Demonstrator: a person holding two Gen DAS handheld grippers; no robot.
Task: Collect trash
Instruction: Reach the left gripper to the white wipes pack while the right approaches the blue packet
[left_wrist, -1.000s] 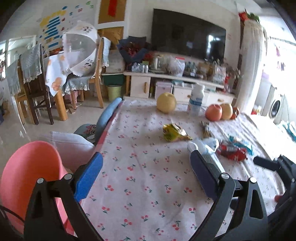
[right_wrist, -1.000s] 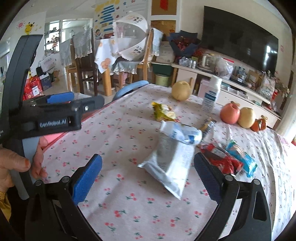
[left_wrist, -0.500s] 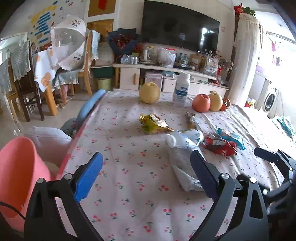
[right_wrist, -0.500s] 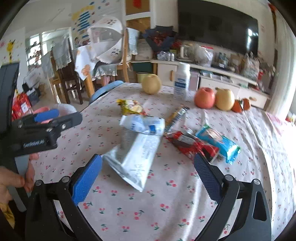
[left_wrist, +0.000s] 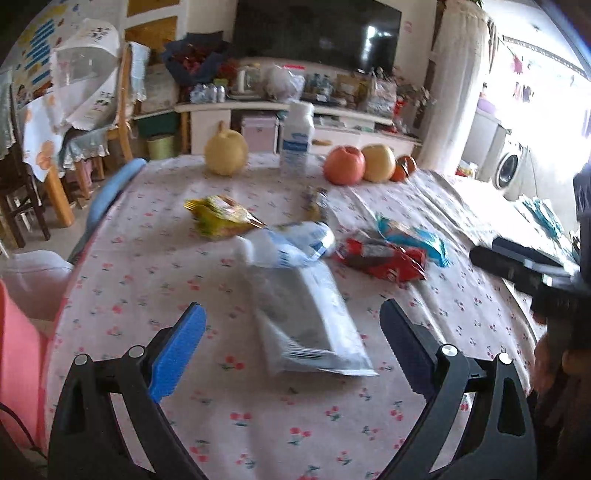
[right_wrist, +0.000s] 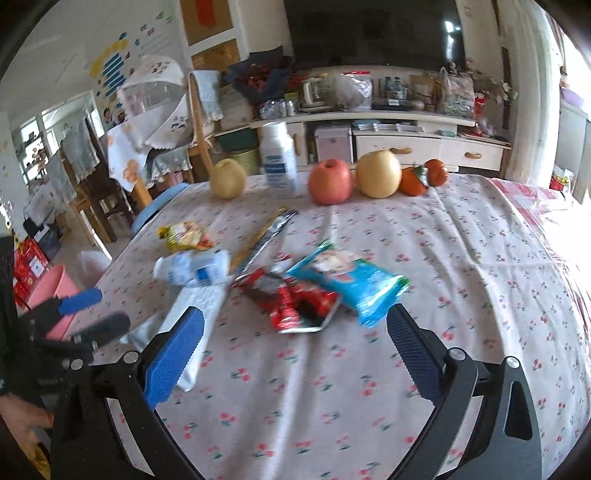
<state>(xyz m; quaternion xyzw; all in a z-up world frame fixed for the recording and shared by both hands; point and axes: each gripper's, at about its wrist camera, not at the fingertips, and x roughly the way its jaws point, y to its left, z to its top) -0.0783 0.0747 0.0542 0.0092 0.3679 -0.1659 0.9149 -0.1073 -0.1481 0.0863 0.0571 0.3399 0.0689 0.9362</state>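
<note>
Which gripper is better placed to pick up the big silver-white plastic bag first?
Left. The left gripper is open with the silver-white plastic bag lying between its jaws. The right gripper, also open, is centred on the red wrapper instead.

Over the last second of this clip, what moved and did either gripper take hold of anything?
Both grippers swung rightward across the table: the left gripper now lines up on the silver bag, and the right gripper has shifted from that bag to the red wrapper and blue wrapper. Both remain open and empty. The trash and fruit lie where they were.
</note>
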